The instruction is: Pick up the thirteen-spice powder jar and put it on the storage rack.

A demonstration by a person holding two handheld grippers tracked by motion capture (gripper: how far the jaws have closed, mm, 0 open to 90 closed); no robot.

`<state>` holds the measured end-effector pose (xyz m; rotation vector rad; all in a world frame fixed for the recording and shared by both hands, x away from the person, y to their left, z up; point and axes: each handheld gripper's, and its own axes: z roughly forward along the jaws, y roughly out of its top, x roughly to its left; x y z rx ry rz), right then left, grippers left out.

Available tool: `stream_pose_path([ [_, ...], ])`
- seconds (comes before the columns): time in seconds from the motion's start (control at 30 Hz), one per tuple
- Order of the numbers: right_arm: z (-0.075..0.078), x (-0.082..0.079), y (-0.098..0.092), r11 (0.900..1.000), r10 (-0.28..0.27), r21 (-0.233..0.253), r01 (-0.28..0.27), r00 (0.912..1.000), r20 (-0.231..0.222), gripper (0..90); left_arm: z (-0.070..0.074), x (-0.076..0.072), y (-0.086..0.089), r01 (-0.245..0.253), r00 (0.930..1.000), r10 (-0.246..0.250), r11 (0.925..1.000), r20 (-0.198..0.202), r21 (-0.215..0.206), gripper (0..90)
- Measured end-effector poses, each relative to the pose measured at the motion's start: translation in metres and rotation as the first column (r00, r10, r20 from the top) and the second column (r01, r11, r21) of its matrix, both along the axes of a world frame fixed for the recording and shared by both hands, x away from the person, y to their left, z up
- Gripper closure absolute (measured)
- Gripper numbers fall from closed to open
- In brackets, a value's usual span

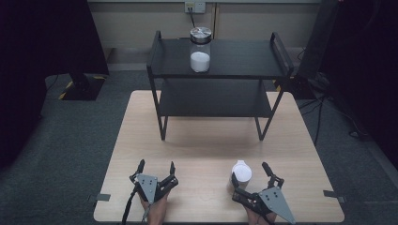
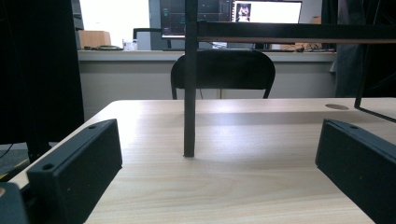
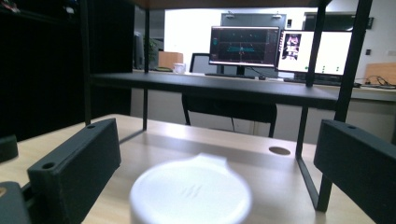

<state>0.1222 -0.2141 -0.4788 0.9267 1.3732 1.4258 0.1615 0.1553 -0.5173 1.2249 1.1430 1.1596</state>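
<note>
Both claws released: right claw straddles a white-lidded cup, left claw nearby; black shelf with jar stands beyond on the worktop

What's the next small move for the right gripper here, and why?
Probably shut the right gripper on the white lidded cup. The cup stands upright on the table between its open jaws, apparently ungripped, while the left gripper rests open, away from it.

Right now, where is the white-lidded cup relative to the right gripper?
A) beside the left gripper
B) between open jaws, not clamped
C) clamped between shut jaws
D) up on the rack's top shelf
B: the white-lidded cup stands on the table between the right gripper's spread jaws, with gaps visible on both sides in the right gripper view.
</note>
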Motion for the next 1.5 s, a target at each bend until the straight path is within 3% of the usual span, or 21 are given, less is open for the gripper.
stream_pose_path([
  [0.1, -0.008, 0.0, 0.007, 1.0, -0.016, -0.021, 0.016, 0.9998, -0.014, 0.2, 0.0, 0.0, 0.0, 0.0, 1.0, 0.0, 1.0, 0.0, 0.0, 0.0],
  [0.33, -0.018, 0.004, 0.009, 1.0, -0.003, -0.001, 0.003, 0.9967, -0.081, 6.5, 0.0, 0.0, 0.0, 0.0, 1.0, 0.0, 1.0, 0.0, 0.0, 0.0],
  [0.47, -0.016, 0.007, 0.006, 0.999, 0.01, 0.032, -0.006, 0.9915, -0.13, 13.2, 0.0, 0.0, 0.0, 0.0, 1.0, 0.0, 1.0, 0.0, 0.0, 0.0],
  [0.6, -0.016, 0.008, 0.003, 0.999, 0.024, 0.03, -0.02, 0.9884, -0.15, 19.6, 0.0, 0.0, 0.0, 0.0, 1.0, 0.0, 1.0, 0.0, 0.0, 0.0],
  [0.77, -0.015, 0.009, 0.001, 0.999, 0.042, 0.032, -0.037, 0.9863, -0.16, 29.1, 0.0, 0.0, 0.0, 0.0, 1.0, 0.0, 1.0, 0.0, 0.0, 0.0],
  [1.33, -0.01, 0.01, -0.003, 0.998, 0.055, 0.014, -0.053, 0.9841, -0.169, 29.8, 0.0, 0.0, 0.0, 0.0, 1.0, 0.0, 1.0, 0.0, 0.0, 0.0],
  [1.5, -0.009, 0.01, -0.007, 0.998, 0.065, 0.03, -0.061, 0.9842, -0.164, 29.7, 0.0, 0.0, 0.0, 0.002, 1.0, -0.002, 1.0, 0.0, 0.0, 0.0],
])
